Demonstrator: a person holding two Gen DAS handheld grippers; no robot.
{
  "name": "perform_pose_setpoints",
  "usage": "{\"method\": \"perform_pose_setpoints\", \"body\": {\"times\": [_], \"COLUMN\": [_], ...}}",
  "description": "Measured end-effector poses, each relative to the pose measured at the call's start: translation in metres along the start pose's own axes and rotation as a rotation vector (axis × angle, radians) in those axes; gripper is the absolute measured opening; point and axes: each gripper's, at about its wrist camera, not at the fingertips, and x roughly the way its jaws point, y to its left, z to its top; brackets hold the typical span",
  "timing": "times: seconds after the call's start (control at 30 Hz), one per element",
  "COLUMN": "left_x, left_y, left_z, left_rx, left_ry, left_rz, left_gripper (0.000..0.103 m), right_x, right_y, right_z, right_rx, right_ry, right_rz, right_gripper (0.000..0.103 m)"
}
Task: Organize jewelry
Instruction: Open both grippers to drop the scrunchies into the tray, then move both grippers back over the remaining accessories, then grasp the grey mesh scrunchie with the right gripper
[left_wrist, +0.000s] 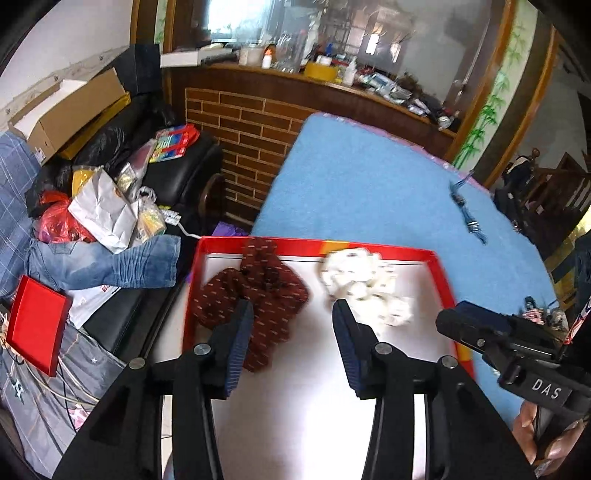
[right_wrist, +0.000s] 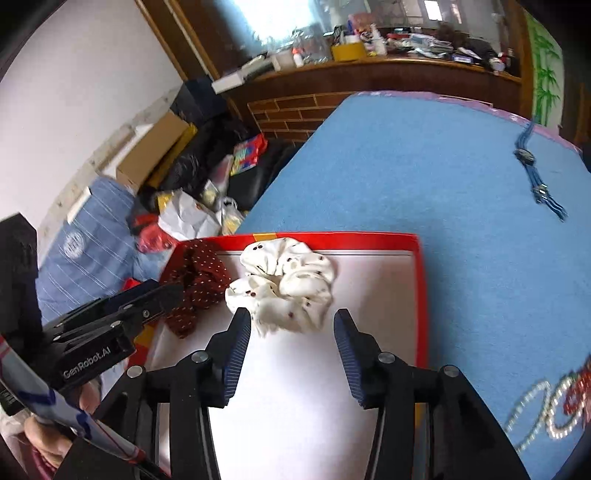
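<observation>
I hold my left gripper open above the red tray, its fingers empty over the maroon scrunchie at the tray's far-left corner. My right gripper gapes empty just short of the white scrunchie by the far edge. A blue watch lies near the table's far-right edge.

A blue cloth covers the bench. To the left sits a black sofa piled with stuff: a cardboard box, a white paper bag, a red plastic bag, blue jeans and a colorful box. A flat red box lies nearer. Far back, a brick wall holds up a wooden shelf crowded with bottles and a yellow tub.
</observation>
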Motion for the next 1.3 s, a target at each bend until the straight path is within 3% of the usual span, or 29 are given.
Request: {"method": "perform_pose_setpoints", "body": {"times": [0.23, 0.47, 0.63, 0.83, 1.03, 1.1, 1.17, 1.2, 1.23, 1.3], "left_x": [-0.021, -0.014, -0.003, 0.007, 0.012, 0.014, 0.013, 0.014, 0.015, 0.015], "left_y": [-0.065, -0.168, -0.236, -0.301, -0.316, -0.313, -0.308, -0.307, -0.306, -0.303], "left_z": [-0.023, -0.058, -0.081, -0.107, -0.119, -0.119, -0.119, -0.119, -0.118, -0.118], "left_rx": [0.057, 0.186, 0.279, 0.386, 0.434, 0.432, 0.433, 0.433, 0.434, 0.428], "left_ry": [-0.017, 0.042, 0.09, 0.132, 0.151, 0.154, 0.151, 0.149, 0.148, 0.149], "left_rz": [-0.083, -0.18, -0.232, -0.279, -0.286, -0.285, -0.281, -0.278, -0.275, -0.275], "left_gripper": [0.045, 0.047, 0.048, 0.048, 0.048, 0.048, 0.048, 0.048, 0.048, 0.048], "right_x": [-0.059, -0.128, -0.185, -0.252, -0.253, -0.246, -0.236, -0.233, -0.23, -0.233], "right_y": [-0.04, -0.119, -0.2, -0.299, -0.371, -0.387, -0.402, -0.406, -0.406, -0.396], "right_z": [-0.031, -0.073, -0.102, -0.139, -0.141, -0.138, -0.131, -0.132, -0.13, -0.133], "right_rx": [0.072, 0.196, 0.37, 0.66, 0.831, 0.868, 0.864, 0.852, 0.846, 0.812], "right_ry": [-0.042, -0.104, -0.171, -0.286, -0.286, -0.285, -0.297, -0.284, -0.274, -0.302], "right_rz": [0.005, -0.039, -0.159, -0.4, -0.499, -0.486, -0.497, -0.486, -0.475, -0.48], "right_gripper": [0.051, 0.051, 0.051, 0.055, 0.059, 0.059, 0.051, 0.026, 0.012, 0.01]}}
